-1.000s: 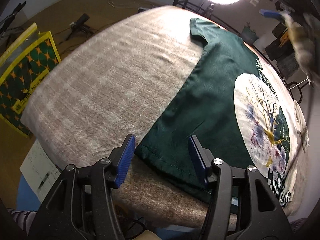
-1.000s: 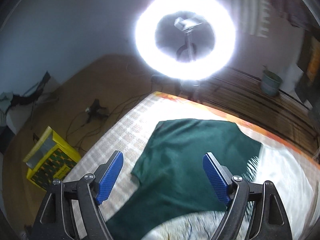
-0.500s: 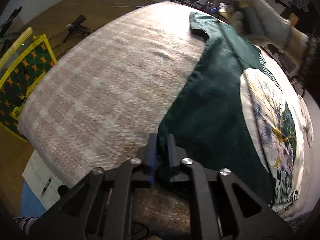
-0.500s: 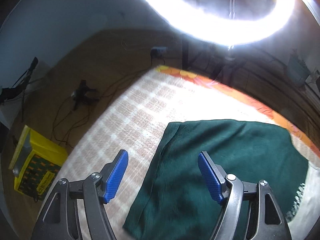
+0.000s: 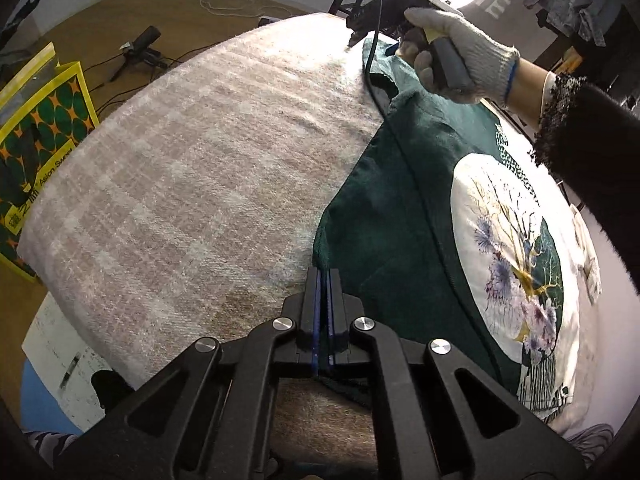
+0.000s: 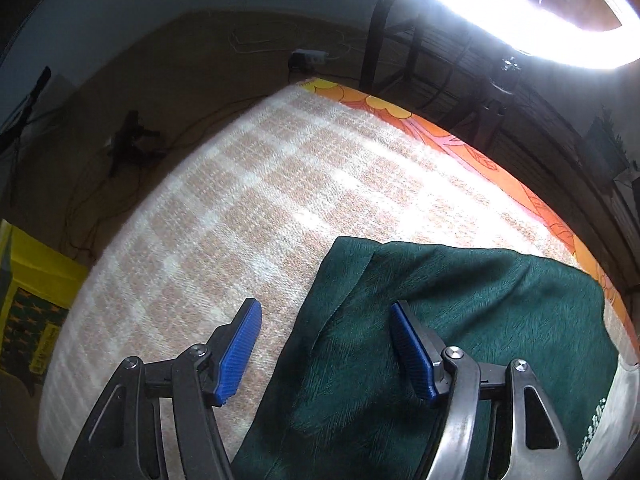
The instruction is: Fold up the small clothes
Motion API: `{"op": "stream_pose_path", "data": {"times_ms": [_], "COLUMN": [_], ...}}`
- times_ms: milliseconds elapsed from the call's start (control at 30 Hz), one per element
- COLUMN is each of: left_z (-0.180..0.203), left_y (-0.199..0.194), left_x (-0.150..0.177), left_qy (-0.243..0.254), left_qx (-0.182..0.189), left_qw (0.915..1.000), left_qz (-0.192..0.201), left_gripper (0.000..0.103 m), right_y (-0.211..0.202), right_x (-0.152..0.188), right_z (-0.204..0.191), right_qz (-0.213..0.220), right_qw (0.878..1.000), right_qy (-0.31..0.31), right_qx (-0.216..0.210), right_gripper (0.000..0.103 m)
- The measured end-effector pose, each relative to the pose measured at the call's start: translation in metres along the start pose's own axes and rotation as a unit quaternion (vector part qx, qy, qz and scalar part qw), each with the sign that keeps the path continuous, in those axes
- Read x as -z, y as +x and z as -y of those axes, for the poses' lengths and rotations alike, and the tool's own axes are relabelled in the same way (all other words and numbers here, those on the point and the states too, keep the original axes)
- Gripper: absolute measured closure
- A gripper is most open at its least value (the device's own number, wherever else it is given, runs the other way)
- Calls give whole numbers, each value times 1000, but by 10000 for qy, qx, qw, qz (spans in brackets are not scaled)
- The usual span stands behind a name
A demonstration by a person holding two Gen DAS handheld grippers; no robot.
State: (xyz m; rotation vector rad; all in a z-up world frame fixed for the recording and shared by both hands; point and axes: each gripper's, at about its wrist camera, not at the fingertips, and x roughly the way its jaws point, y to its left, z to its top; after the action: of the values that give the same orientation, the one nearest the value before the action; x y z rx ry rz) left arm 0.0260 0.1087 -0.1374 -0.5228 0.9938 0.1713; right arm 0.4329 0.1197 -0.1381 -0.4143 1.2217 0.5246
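The left gripper (image 5: 323, 280) pinches the dark green T-shirt (image 5: 400, 216) hem on the fuzzy plaid blanket (image 5: 192, 184). At 1 o'clock, the right gripper (image 6: 326, 344) gapes wide, its ribbed blue pads (image 6: 240, 348) straddling the sleeve edge.

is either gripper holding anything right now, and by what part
The left gripper is shut on the green t-shirt, pinching its bottom hem corner. The right gripper is open over the sleeve, holding nothing.

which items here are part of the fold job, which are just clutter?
In the job:
green t-shirt
left gripper, clamped on its hem corner
right gripper, open over the sleeve
plaid blanket under the shirt

Lying about:
yellow printed bag
ring light
tripod on the floor
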Motion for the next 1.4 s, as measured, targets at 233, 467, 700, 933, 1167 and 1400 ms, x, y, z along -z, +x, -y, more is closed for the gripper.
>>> {"op": "stream_pose_path", "data": {"times_ms": [233,467,700,933,1167,1400], "left_z": [-1,12,28,65,115,147], "left_y": [-4,-16,-28,-41,-43,-26], "left_x": [0,1,4,10,27,46], "left_qy": [30,251,438,895,1506,1928], "left_qx": [10,134,415,738,1099,1136], "left_qw": [10000,9992,9974,9919,9816,9746], "left_qz": [92,284,402,514,418,100], "left_gripper": [103,103,103,103,103,103], "right_y": [-4,-17,-54,-93,-123,-114], "right_x": [1,1,8,34,78,121], "right_z": [-1,12,54,105,180,228], "right_qz": [118,264,783,1155,1459,1250], "right_qw": [9997,9995,9962,9903,9792,9784], "right_qy": [-112,-106,306,699,1367,1647], "right_qx": [166,112,-206,-333,-356,-73], "right_gripper": [71,103,103,103,103,103]}}
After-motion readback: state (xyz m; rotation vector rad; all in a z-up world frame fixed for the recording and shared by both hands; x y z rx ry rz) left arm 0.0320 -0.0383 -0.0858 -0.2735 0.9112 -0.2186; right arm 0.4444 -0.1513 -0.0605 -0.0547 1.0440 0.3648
